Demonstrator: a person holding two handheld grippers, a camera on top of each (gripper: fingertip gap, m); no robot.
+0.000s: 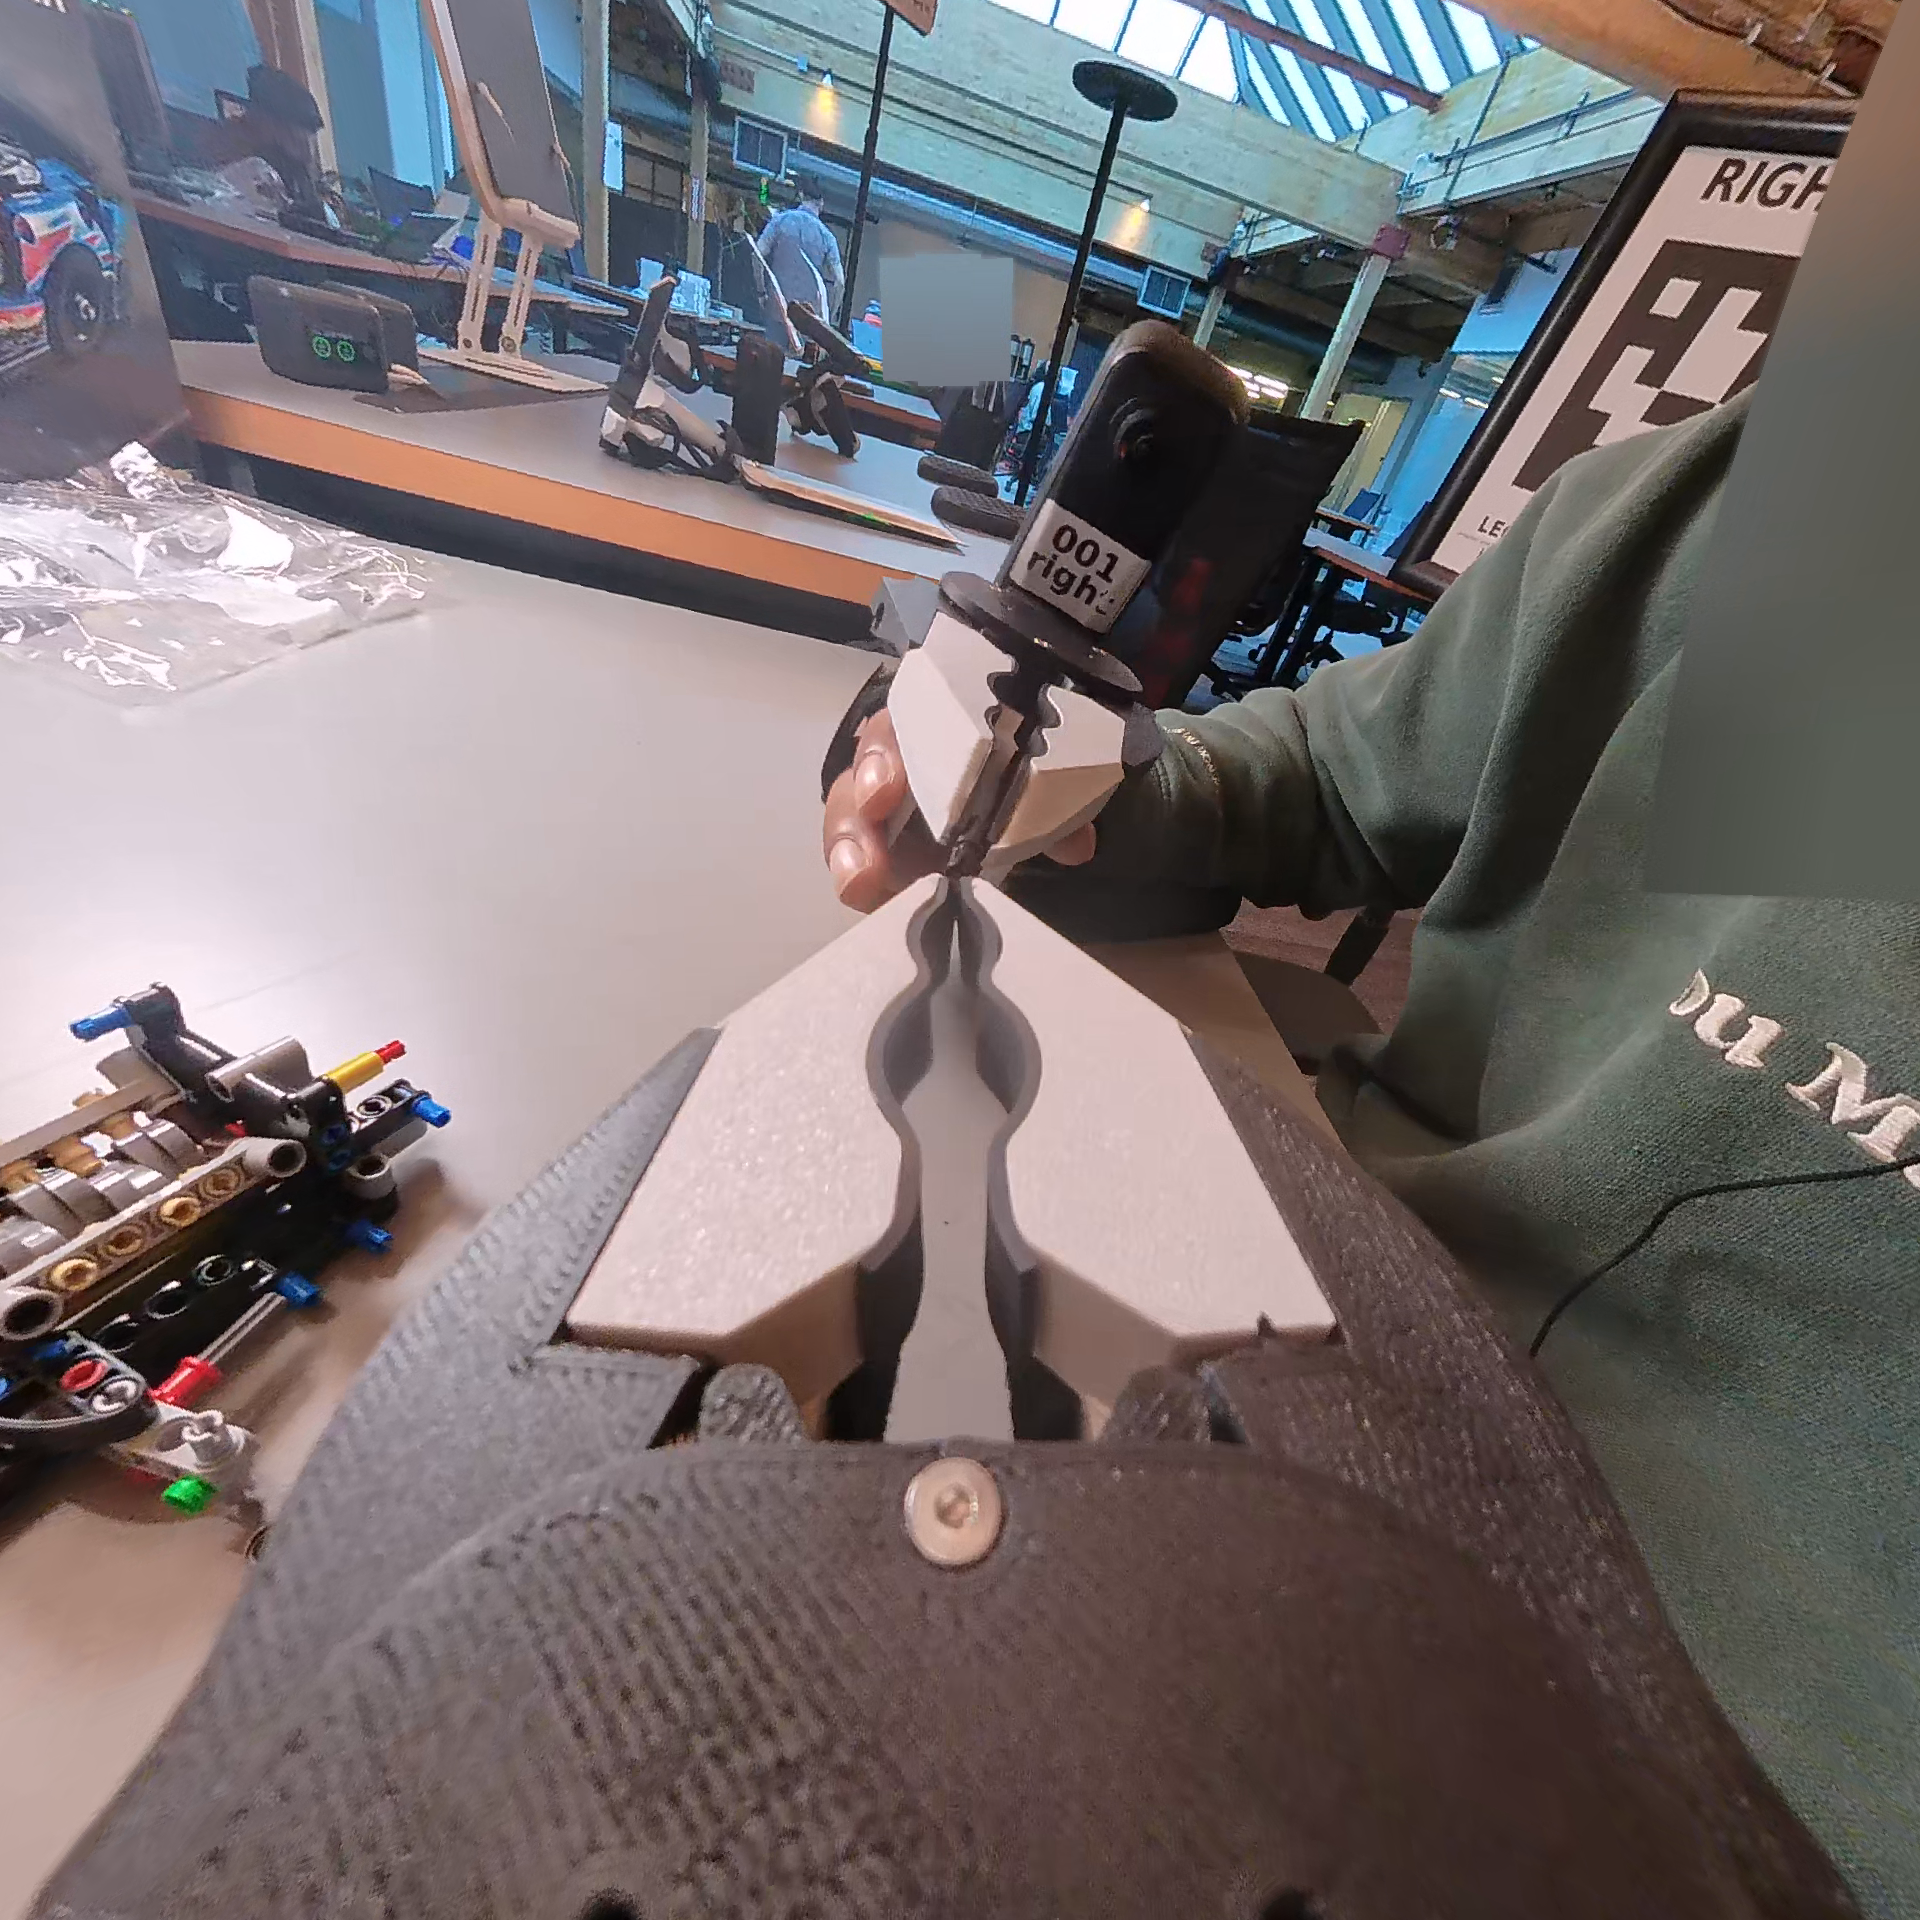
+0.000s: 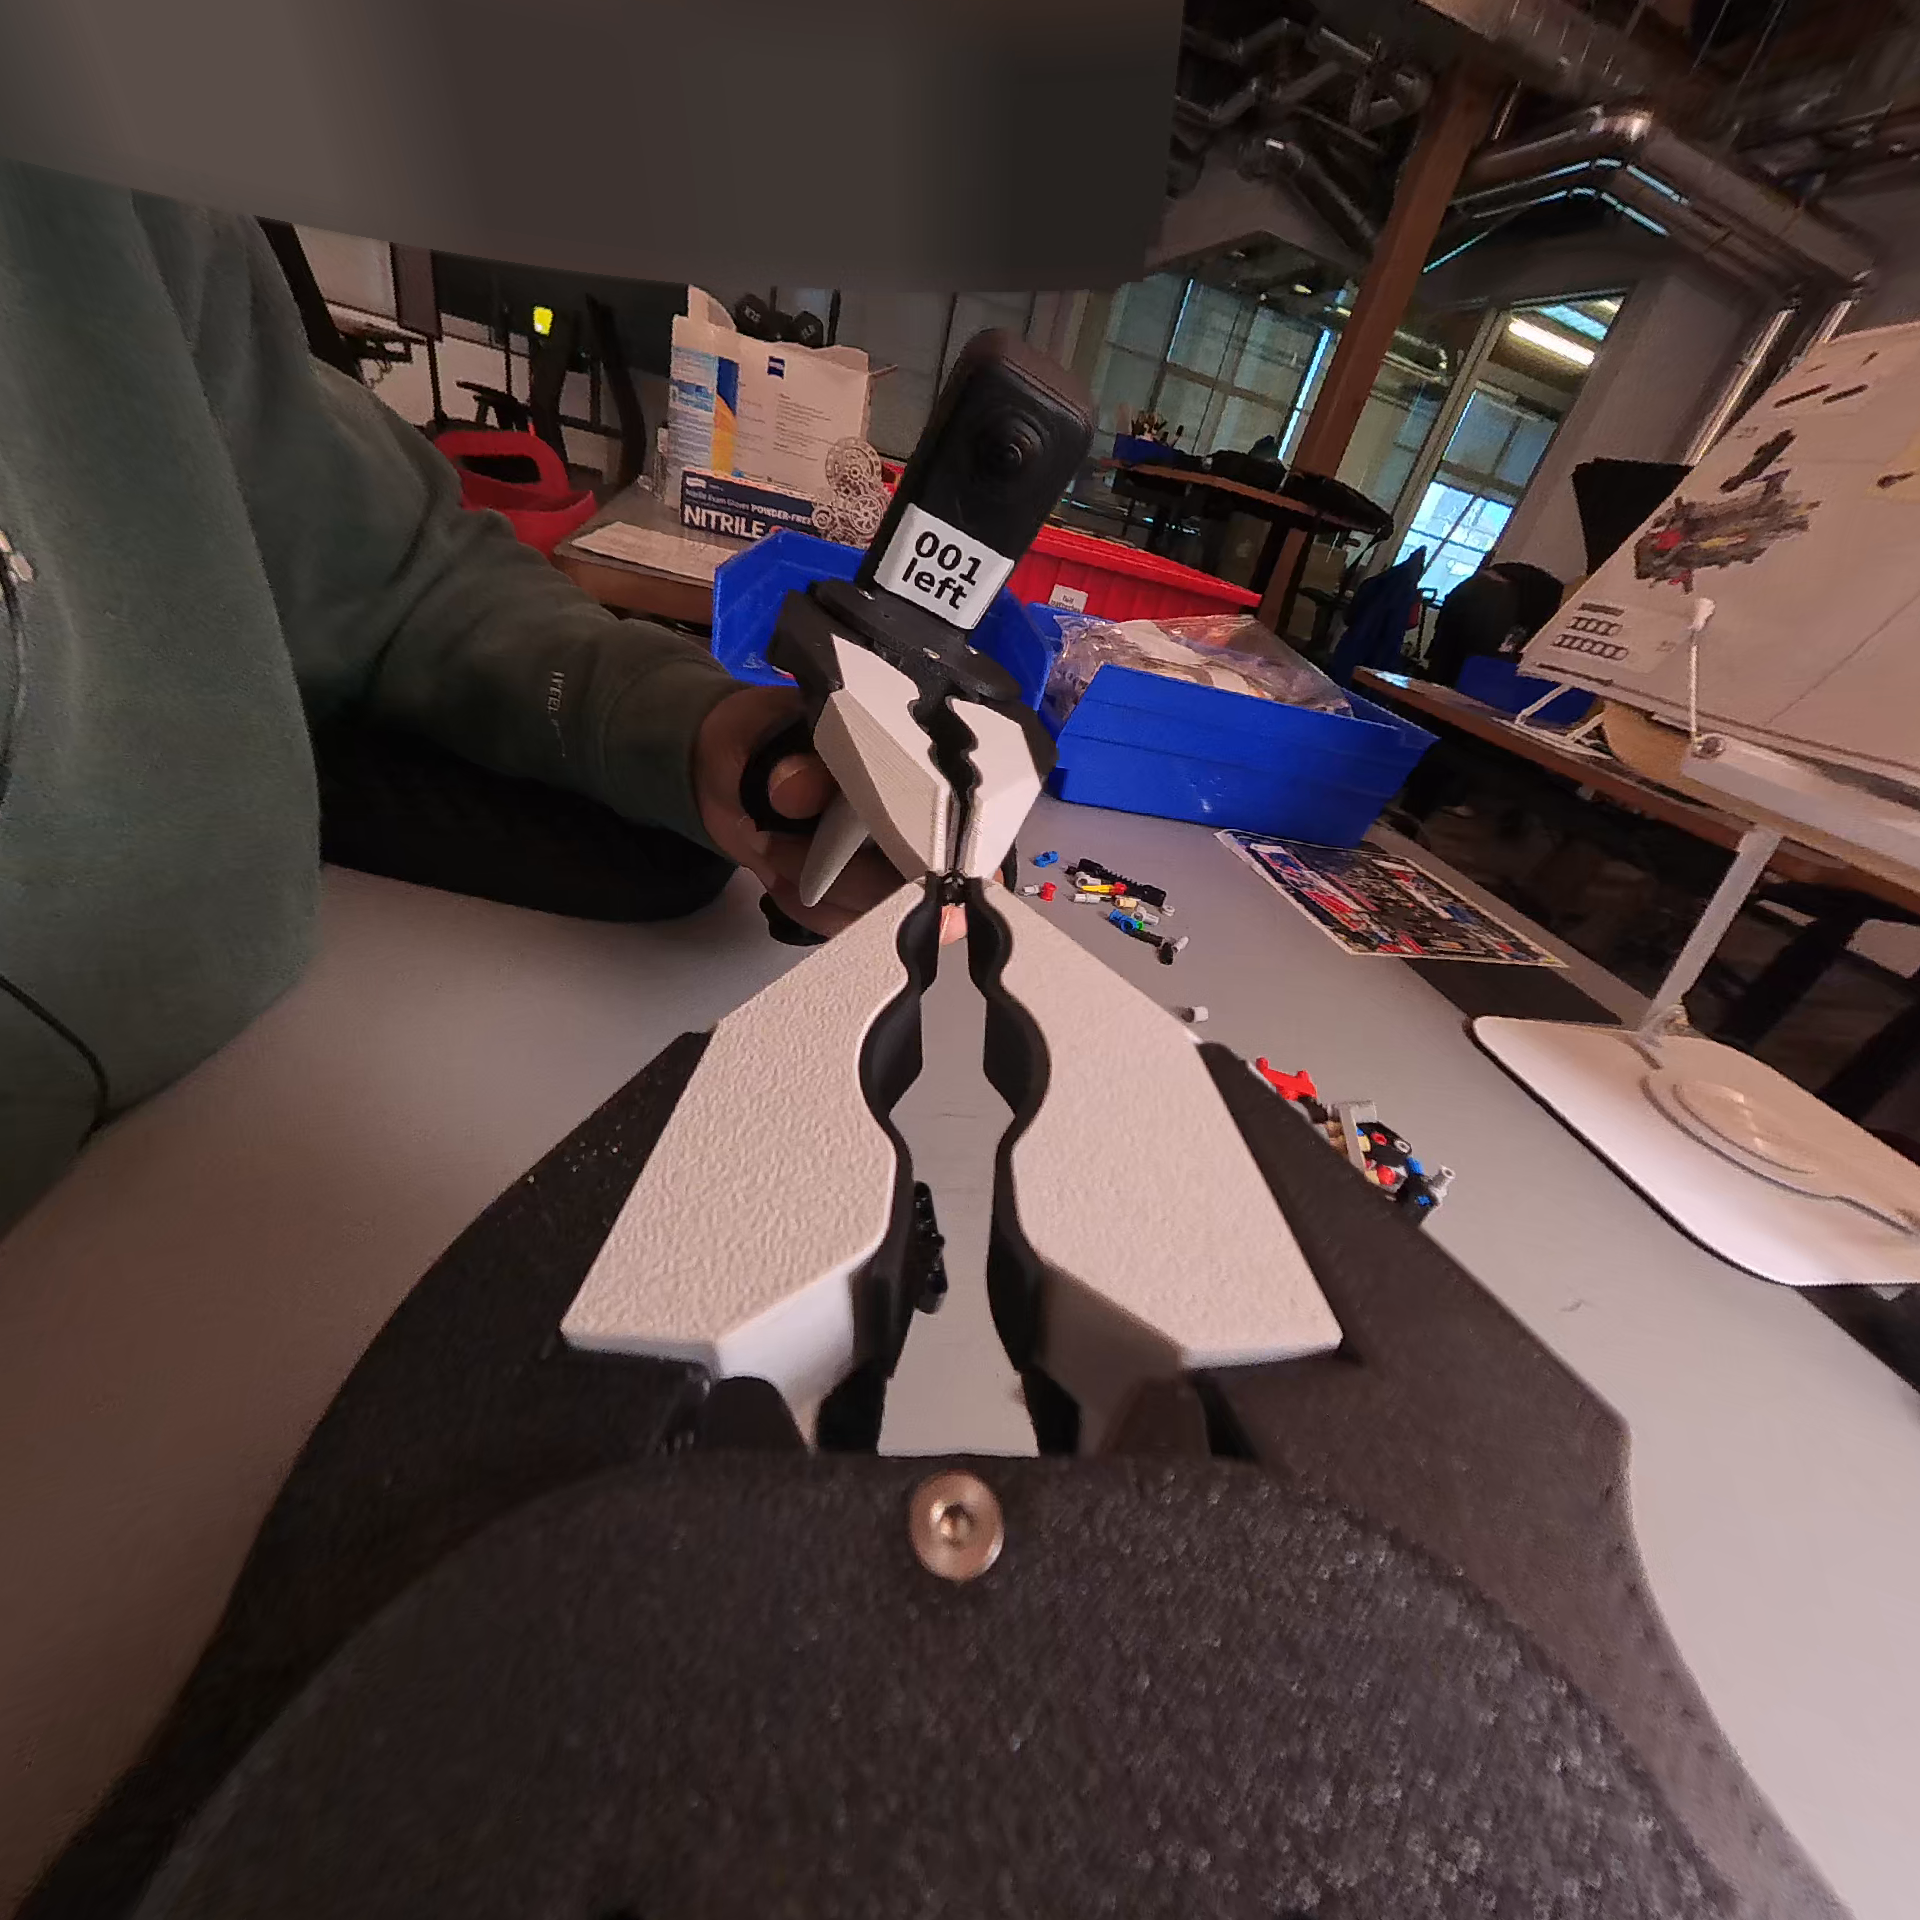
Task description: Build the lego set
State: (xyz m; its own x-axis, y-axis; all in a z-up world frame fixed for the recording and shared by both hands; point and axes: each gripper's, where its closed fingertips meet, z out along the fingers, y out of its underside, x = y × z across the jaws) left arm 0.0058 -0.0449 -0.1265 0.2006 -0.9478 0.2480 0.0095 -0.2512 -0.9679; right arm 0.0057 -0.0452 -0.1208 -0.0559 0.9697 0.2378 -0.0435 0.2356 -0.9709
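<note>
My left gripper and right gripper are held above the grey table, pointing at each other tip to tip. Both are shut. A small black Lego piece sits pinched where the tips meet; its shape is too small to tell. The right gripper shows in the left wrist view, and the left gripper shows in the right wrist view, each held by a hand. The part-built Lego assembly lies on the table to the left, and shows again behind my right finger.
Loose small Lego parts lie beyond the tips, next to a printed sheet. An instruction booklet rests on a white stand at the right. Blue bins stand behind. An empty plastic bag lies far left. A person's green sleeve is close by. Left and right tips are no more than a few centimetres apart. Both grippers' tips are roughly 15 cm from the part-built Lego assembly.
</note>
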